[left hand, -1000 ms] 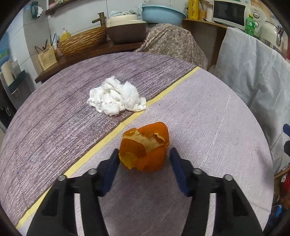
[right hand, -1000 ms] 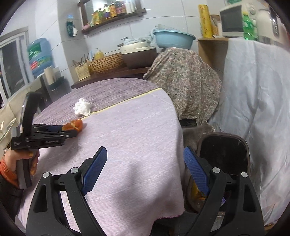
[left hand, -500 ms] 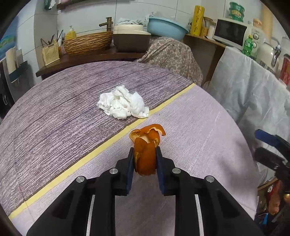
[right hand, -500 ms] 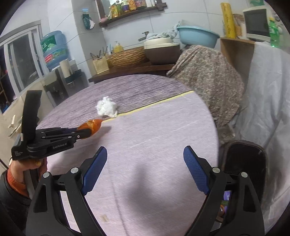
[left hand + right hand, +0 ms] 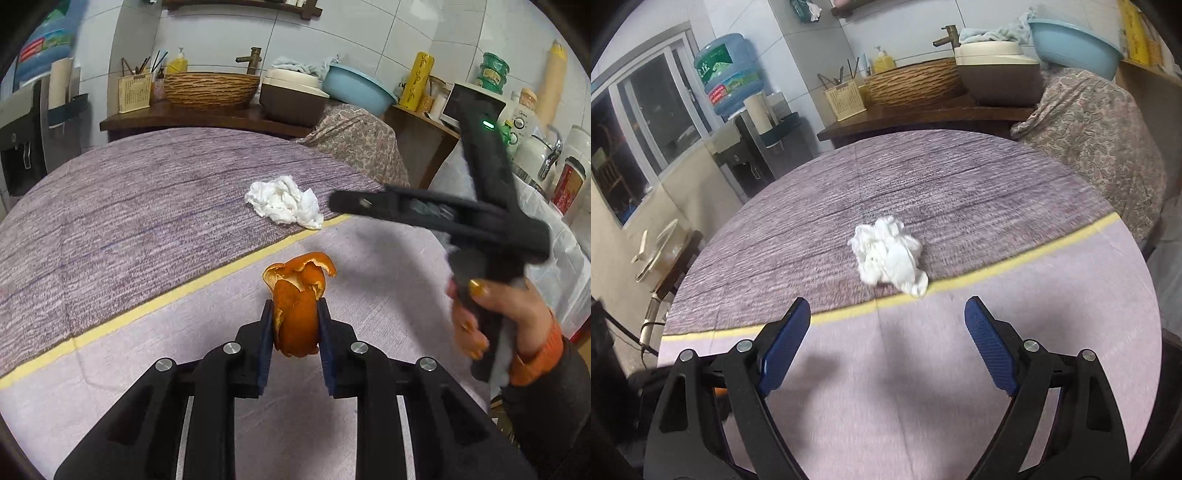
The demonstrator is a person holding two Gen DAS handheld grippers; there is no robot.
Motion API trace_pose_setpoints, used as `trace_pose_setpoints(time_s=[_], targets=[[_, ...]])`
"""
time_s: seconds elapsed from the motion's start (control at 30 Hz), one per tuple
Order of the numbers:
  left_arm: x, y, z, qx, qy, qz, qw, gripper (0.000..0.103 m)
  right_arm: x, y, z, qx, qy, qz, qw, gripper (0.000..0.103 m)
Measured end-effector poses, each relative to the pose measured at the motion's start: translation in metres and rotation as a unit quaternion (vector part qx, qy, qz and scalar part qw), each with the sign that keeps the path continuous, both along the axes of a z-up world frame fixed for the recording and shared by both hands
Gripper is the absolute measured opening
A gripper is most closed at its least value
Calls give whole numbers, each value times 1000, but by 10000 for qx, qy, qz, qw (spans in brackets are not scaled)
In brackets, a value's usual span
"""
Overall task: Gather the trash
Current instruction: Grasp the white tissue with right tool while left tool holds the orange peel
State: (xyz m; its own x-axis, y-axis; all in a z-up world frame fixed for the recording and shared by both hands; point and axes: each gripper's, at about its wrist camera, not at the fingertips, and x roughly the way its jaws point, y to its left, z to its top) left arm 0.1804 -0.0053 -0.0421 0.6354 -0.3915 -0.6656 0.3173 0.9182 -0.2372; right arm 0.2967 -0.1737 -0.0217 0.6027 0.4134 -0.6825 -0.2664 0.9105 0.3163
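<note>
Orange peel (image 5: 295,317) pinched in left gripper (image 5: 294,328) jaws.

Soft, even indoor light fills both views, bright enough to read the weave of the tabletop (image 5: 122,229) cloth. The window (image 5: 646,122) on the right wrist view is dark, so no daylight enters there. Faint, diffuse shadows fall on the pale cloth below the right hand-held gripper (image 5: 886,332). In the left wrist view that gripper (image 5: 436,214) and the hand (image 5: 495,314) holding it are smeared by motion blur, while the orange peel (image 5: 297,306) is sharp. The crumpled tissue (image 5: 888,254) looks slightly soft. Fisheye curvature bends walls and shelves; dark vignetting rims the corners.
</note>
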Motion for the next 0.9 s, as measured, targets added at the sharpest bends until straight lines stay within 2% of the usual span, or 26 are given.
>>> trace_pose_setpoints(time_s=[0.1,0.27,0.37,0.47,0.53,0.9], targets=[[-1,2,-3,-19,46,-4,10000,22,23,13,-9,-126,128,-30,9998,76],[-1,0,-4,-16,37,-55,10000,22,48,22,-24,-296,312,-103,9990,70],[-1,-2,-7,-12,69,-81,9999,22,57,24,-32,-305,453,-88,9985,61],[-1,-3,-9,5,96,-97,9999,22,62,27,-40,-364,525,-91,9979,42],[-1,-3,-10,18,101,-102,9999,22,62,27,-43,-373,544,-76,9978,24],[-4,-8,-10,97,87,-149,9998,22,21,5,-21,-334,126,-200,9992,21]])
